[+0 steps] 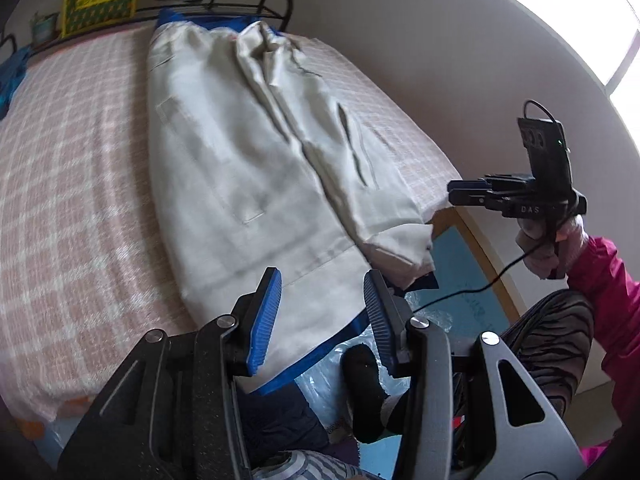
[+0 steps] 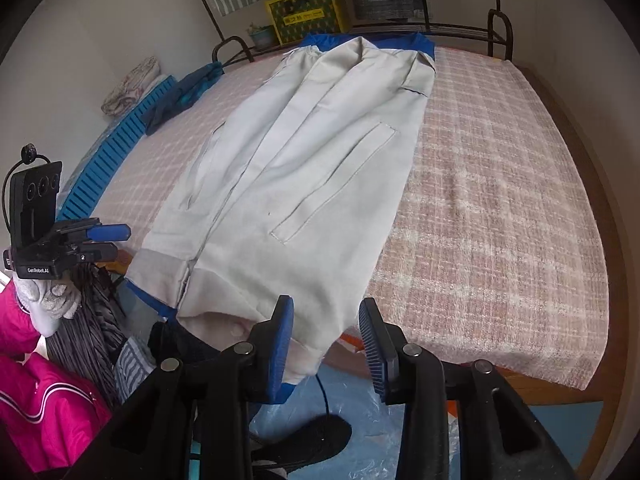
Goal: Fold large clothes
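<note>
A large pale grey jacket [image 1: 240,152] with blue trim lies lengthwise on the bed, inside out, its hem hanging over the near edge; it also shows in the right wrist view [image 2: 304,168]. My left gripper [image 1: 322,284] is open and empty just above the hem. My right gripper [image 2: 326,316] is open and empty over the hem's right corner. Each gripper shows in the other's view, the right one [image 1: 472,194] beside the bed's corner, the left one [image 2: 108,240] near the hem's left end.
The bed has a pink checked cover [image 2: 500,184]. A metal headboard rail [image 2: 460,28] and a yellow box [image 2: 308,10] stand at the far end. Dark blue cloth [image 2: 180,92] lies at the left edge. Plastic sheeting [image 2: 360,420] covers the floor below.
</note>
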Demonstrator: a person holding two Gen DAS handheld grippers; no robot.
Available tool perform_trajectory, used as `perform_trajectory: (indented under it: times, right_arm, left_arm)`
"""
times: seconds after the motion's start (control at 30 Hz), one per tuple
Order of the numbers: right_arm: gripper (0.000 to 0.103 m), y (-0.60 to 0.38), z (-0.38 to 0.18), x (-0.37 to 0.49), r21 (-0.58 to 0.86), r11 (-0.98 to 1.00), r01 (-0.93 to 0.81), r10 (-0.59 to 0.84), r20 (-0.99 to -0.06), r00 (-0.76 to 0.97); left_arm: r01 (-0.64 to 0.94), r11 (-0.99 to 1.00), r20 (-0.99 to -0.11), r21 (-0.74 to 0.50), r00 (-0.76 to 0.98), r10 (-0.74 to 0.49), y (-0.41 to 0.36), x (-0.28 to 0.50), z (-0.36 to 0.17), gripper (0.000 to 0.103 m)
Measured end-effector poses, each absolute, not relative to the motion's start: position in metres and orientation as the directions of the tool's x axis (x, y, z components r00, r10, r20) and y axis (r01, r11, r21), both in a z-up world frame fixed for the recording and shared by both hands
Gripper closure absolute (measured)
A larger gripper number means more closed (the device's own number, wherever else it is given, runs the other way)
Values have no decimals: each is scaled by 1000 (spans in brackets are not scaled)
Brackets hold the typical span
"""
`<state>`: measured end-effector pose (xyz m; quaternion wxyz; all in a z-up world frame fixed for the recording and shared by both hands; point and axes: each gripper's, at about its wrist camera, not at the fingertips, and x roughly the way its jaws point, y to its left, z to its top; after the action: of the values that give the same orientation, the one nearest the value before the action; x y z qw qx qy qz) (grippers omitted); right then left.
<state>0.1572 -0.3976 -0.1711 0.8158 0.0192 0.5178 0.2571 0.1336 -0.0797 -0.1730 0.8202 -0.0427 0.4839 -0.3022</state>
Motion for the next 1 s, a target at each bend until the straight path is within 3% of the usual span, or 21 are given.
perform_trajectory:
  times: [0.13,0.23,0.43,0.5,0.57,0.67,0.73,0.87,1.0]
  right_arm:
    - [67,-416,-189,150,380,836,-395,508,-809,297]
    - [67,-423,-205,141,436,808,-395,559,-779,284]
    - [65,-413,-240,119,469,764,-443,615,-738,279]
    - [64,-407,-250,115,449,763,-464,609,-741,284]
    - [63,-403,-257,115,437,757,-486,611,-736,291]
    - [59,-399,-261,117,414,747,-520,617,-723,311]
    - [60,-398,-262,119,425,730,-536,638,-704,310]
    - [80,-394,-264,116,461,691,-557,678,-681,278]
    - [94,-397,-251,104,446,681,-581,685,-668,291]
  left_arm:
    - [611,748,-784,-259,320,-532,-145,134,-164,49]
    - [700,698,-816,-150,311,-488,-193,138,-171,49]
    - [783,615,-887,-91,218,-408,-245,154,-202,49]
    - [797,599,-899,-76,204,-387,-249,156,-208,58]
    - [811,583,-913,-53,196,-357,-251,157,-212,85]
    - [819,572,-922,-43,187,-338,-251,159,-216,95]
    - [823,567,-926,-41,182,-330,-252,159,-217,96]
    - [836,548,-928,-21,188,-322,-256,151,-216,99]
    - [843,537,-917,-20,199,-347,-253,141,-206,100]
